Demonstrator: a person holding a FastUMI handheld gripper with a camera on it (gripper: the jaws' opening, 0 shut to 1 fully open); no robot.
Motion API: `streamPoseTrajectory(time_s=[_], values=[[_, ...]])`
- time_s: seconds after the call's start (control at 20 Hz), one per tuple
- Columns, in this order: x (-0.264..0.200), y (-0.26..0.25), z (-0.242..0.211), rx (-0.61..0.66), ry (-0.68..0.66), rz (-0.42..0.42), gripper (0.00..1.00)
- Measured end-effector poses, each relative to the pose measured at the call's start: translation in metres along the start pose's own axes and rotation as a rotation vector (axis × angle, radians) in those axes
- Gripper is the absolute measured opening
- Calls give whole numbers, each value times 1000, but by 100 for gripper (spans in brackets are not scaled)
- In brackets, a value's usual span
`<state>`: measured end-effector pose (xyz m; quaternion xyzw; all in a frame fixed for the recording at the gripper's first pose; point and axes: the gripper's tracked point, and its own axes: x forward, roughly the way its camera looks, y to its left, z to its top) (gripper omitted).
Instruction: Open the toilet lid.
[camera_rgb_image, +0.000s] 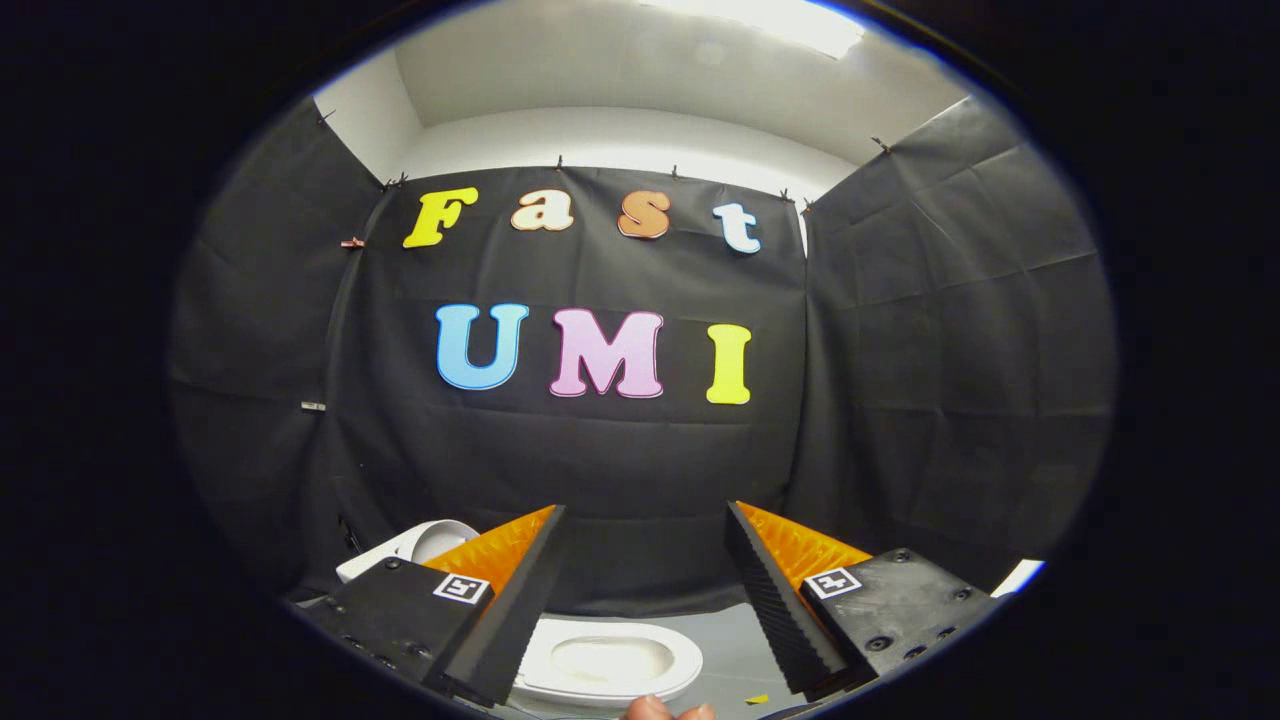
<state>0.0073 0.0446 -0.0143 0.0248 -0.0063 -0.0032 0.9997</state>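
- Booth: black cloth walls (640, 470), grey floor (735, 655) below the fingers.
- Gripper (640, 530) spread wide, pinching nothing.
- White toilet (610, 660) low between the fingers, below their tips; seat ring visible, bowl exposed.
- White lid (425, 545) behind the left finger.
- Fingertips of a hand (665, 710) nearest the tool.

A white toilet (610, 660) stands on the grey floor (735, 655).

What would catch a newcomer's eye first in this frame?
The gripper stands out first, its two fingers spread wide with nothing between them, aimed at the black cloth wall. Low between the fingers sits a white toilet with its bowl showing; a white lid-like part rises beyond the left finger.
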Motion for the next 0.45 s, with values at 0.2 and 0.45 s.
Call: streamPoseTrajectory(time_s=[0.2,0.45], values=[[0,3,-3,-3,7,5,98],[-1,4,-1,-14,9,6,98]])
